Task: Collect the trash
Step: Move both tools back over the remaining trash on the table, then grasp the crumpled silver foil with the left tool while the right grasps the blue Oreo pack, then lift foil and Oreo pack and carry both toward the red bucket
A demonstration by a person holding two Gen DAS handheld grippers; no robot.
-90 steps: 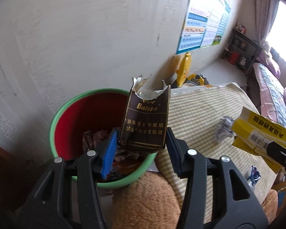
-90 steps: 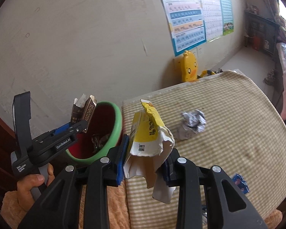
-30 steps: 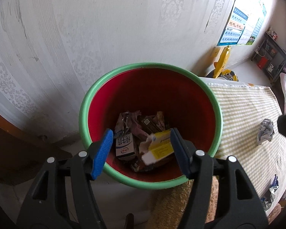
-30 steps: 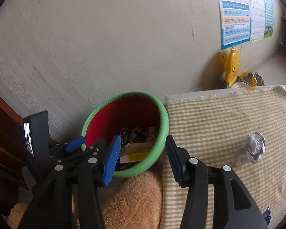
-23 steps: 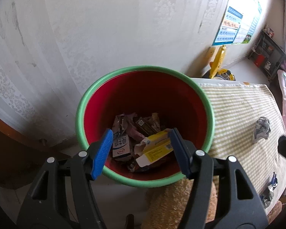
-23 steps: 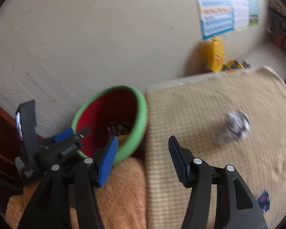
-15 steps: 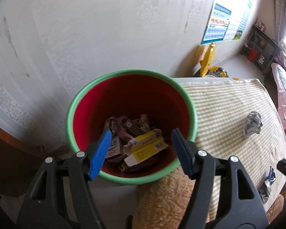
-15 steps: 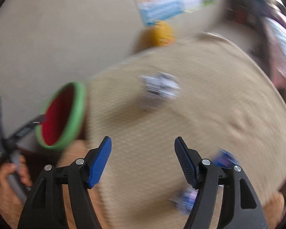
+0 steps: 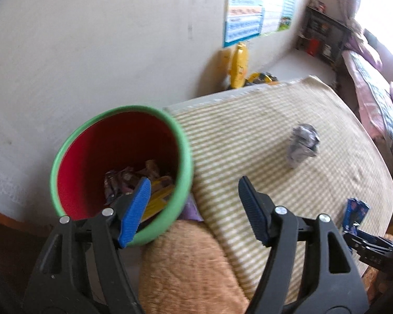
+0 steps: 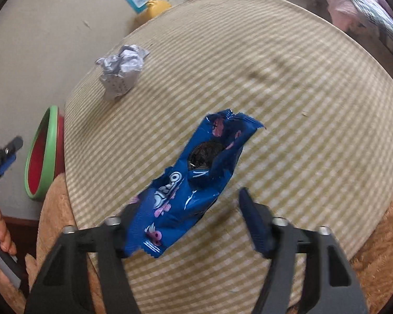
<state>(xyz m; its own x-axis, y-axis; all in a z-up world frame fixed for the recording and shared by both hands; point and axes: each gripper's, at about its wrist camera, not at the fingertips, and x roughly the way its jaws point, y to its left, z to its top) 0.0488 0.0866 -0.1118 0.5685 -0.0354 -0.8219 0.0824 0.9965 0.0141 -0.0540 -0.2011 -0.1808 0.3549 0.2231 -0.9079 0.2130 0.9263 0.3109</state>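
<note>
A red bin with a green rim [image 9: 65, 151] stands left of the table and holds several wrappers and a yellow carton [image 9: 161, 191]. My left gripper [image 9: 194, 185] hovers over the bin's right rim, its jaws opening with nothing between them. A crumpled grey paper ball [image 9: 302, 144] [image 10: 121, 72] lies on the checked cloth [image 10: 288, 91]. A torn blue Oreo wrapper [image 10: 196, 180] [image 9: 355, 213] lies nearer. My right gripper [image 10: 188, 209] is low over it, jaws closing. The wrapper covers the left pad, and the right fingertip [image 10: 251, 217] stands clear of it.
A fuzzy tan cushion [image 9: 191, 267] sits under the table's near edge. A yellow duck toy [image 9: 239, 65] leans on the wall beneath a poster. A bed runs along the right. In the right wrist view a hand [image 10: 0, 235] holds the left gripper by the bin [image 10: 43, 154].
Both cartons held earlier now lie in the bin. My left gripper has swung right, off the bin's middle. My right gripper crossed the table and sank onto the blue wrapper.
</note>
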